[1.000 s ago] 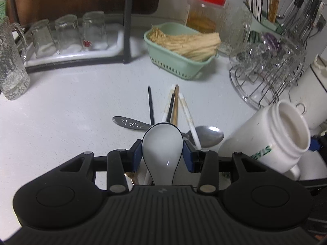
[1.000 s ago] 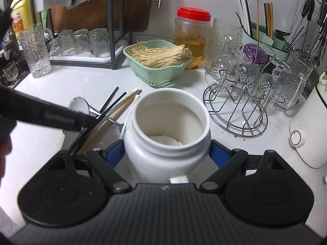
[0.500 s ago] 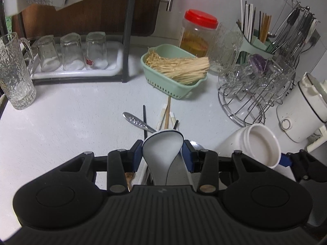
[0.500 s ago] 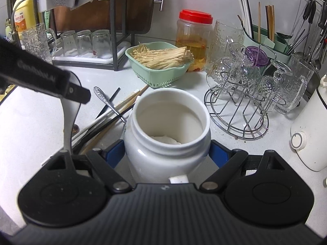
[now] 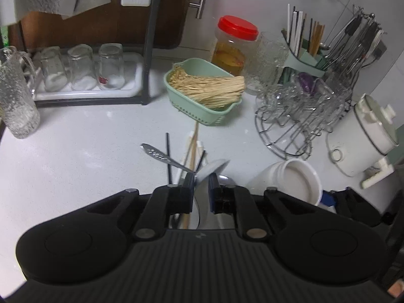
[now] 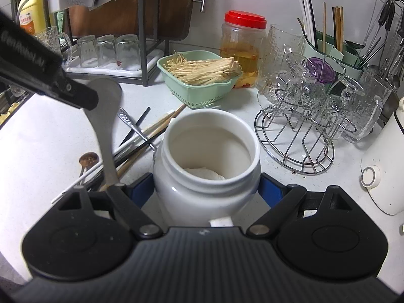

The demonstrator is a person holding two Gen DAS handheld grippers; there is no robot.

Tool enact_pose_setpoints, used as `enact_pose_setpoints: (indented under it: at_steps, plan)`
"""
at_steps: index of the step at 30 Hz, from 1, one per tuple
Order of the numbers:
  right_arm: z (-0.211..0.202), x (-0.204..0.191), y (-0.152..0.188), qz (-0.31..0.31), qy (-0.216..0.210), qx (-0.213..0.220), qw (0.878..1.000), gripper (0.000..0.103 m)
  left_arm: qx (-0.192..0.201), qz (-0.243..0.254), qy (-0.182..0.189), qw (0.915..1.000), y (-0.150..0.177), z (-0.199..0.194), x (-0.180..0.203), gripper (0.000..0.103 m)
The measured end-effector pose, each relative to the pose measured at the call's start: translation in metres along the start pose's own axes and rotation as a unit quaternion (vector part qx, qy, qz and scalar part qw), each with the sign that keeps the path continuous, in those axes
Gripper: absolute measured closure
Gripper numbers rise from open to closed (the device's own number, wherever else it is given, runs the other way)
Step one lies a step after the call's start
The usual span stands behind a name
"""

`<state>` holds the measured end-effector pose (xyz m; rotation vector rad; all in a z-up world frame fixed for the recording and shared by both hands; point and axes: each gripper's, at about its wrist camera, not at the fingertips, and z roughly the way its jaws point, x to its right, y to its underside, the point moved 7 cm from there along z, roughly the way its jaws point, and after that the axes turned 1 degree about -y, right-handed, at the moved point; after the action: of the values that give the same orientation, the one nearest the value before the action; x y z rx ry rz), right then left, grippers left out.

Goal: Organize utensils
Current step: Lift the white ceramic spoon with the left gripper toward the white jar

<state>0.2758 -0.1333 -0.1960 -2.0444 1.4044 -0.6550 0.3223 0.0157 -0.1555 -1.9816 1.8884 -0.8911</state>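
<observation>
Holding a white ceramic spoon [image 6: 106,116] by its bowl, the left gripper [image 5: 201,185] has just narrowed its jaws onto it above the countertop [image 5: 75,151]. The right gripper [image 6: 207,192] clamps the tilted white jar [image 6: 209,156], which looks empty of utensils. Chopsticks [image 6: 151,131] and a metal spoon [image 5: 164,155] lie loose mid-counter, so most sorting remains.

A white ceramic spoon [image 6: 104,116] hangs bowl-up and turned edge-on, lifted above the surface. Below it, black, white and wooden chopsticks [image 6: 151,131] lie in a loose heap with a patterned metal spoon [image 5: 161,155] across them. An open white jar [image 6: 207,161] stands just beside the heap.
</observation>
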Motion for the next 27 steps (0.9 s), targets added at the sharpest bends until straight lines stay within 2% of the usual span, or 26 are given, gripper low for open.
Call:
enact_pose_setpoints:
  at_steps: [2,4,7,15,20,22,24,26,27]
  plan:
    - [0.000,0.000,0.000,-0.001,-0.001,0.001,1.000,0.012,0.001,0.018,-0.009,0.9998,-0.002,0.002,0.003,0.095]
    - [0.000,0.000,0.000,-0.002,-0.001,0.001,1.000,0.012,-0.004,0.021,-0.001,0.9998,-0.002,0.004,0.006,0.098]
    - [-0.001,0.000,0.001,-0.002,-0.004,0.002,1.000,0.012,-0.004,0.030,-0.008,0.9995,-0.002,0.007,0.007,0.099]
    - [0.000,0.000,0.000,-0.002,-0.004,0.003,1.000,0.012,-0.034,0.005,0.000,0.9994,0.007,0.031,-0.015,0.098]
    - [0.000,0.000,0.000,-0.004,-0.007,0.001,1.000,0.013,-0.046,0.037,0.003,0.9983,0.004,0.048,-0.017,0.097]
    - [0.001,0.001,0.000,-0.004,-0.009,0.000,1.000,0.013,-0.051,0.050,0.013,0.9974,0.001,0.059,-0.013,0.090]
    - [0.001,0.001,0.000,-0.004,-0.010,-0.001,1.000,0.013,-0.054,0.060,0.013,0.9966,-0.001,0.069,-0.010,0.066]
    - [0.001,0.001,-0.001,-0.004,-0.010,-0.003,1.000,0.013,-0.053,0.067,0.012,0.9963,-0.004,0.079,-0.008,0.055]
    - [0.001,0.002,-0.001,-0.004,-0.010,-0.004,1.000,0.013,-0.054,0.069,0.016,0.9960,-0.006,0.085,-0.007,0.053]
